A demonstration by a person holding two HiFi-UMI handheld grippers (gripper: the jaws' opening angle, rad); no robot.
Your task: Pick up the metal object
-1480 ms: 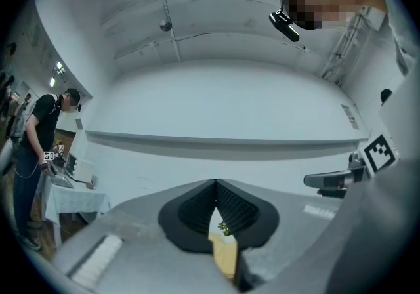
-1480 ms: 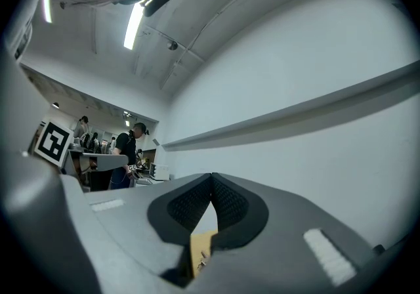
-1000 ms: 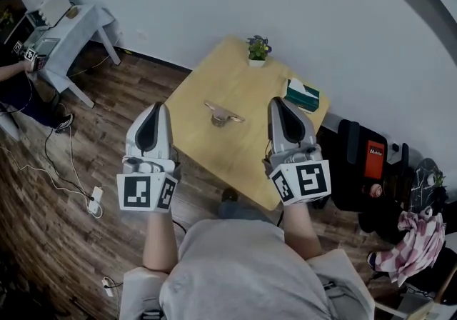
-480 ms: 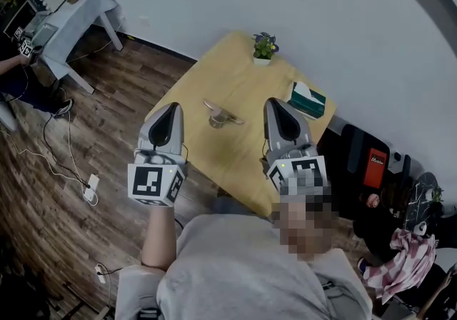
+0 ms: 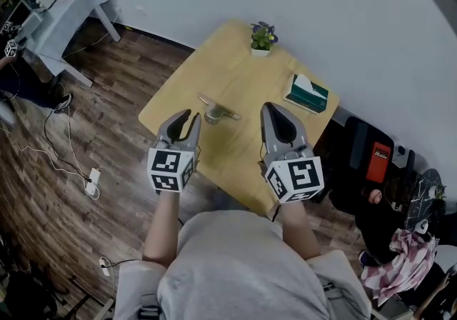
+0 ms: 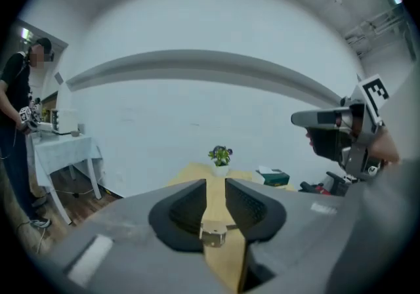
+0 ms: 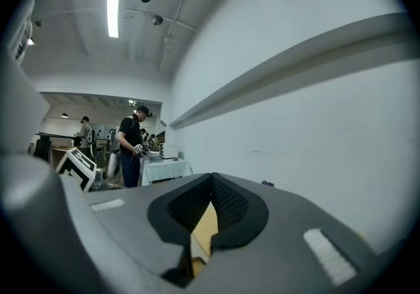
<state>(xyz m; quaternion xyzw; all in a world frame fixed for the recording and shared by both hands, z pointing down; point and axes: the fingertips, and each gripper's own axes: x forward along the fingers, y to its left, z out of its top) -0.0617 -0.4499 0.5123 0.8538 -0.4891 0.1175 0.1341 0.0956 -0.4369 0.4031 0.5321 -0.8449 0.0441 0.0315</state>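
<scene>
Left hand-held gripper: jaws slightly spread and just been opening. Nothing is pinched; a narrow gap is seen between the pads in the left gripper view. Right hand-held gripper: jaw tips pressed together in the right gripper view, nothing held. Both are held over the near edge of the tabletop, 1 on each side of the task item.

Metal object: lying flat on the tabletop, near the middle, just ahead of the left jaws and apart from them. It is sighted through the left jaw gap.

Beyond it, 2 more items are set by the wall: a small potted plant at the far corner and a green tissue box on the right edge. A wood floor is seen around the table, and a white side table at far left.
</scene>
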